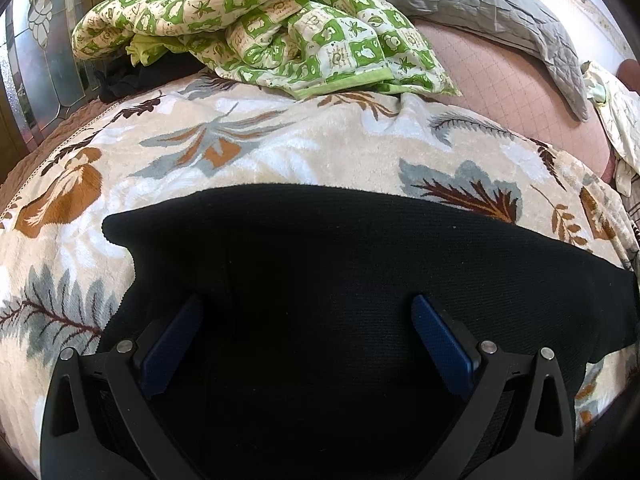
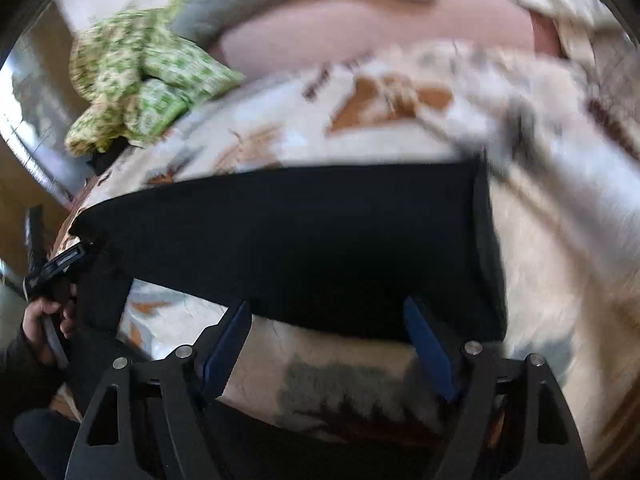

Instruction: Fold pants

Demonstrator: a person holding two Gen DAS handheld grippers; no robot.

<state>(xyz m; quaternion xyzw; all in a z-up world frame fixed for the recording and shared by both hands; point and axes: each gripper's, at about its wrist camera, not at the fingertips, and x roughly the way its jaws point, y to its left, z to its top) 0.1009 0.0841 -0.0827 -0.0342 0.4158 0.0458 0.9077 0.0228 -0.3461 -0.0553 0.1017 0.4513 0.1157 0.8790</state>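
Note:
The black pants [image 1: 320, 264] lie flat on a cream blanket with a leaf pattern [image 1: 248, 152]. My left gripper [image 1: 306, 312] is open just above the pants, its blue pads wide apart with nothing between them. In the blurred right wrist view the pants [image 2: 300, 232] form a dark band across the blanket [image 2: 400, 128], with one end at the right. My right gripper [image 2: 326, 316] is open at the pants' near edge. The left gripper [image 2: 60, 268], held by a hand, sits at the pants' left end.
A green and white patterned quilt [image 1: 256, 20] is bunched at the back of the bed. A grey quilted cover [image 1: 480, 4] lies over a pink sheet [image 1: 520, 92] at the back right. A mirrored glass panel [image 1: 36, 60] stands at the left.

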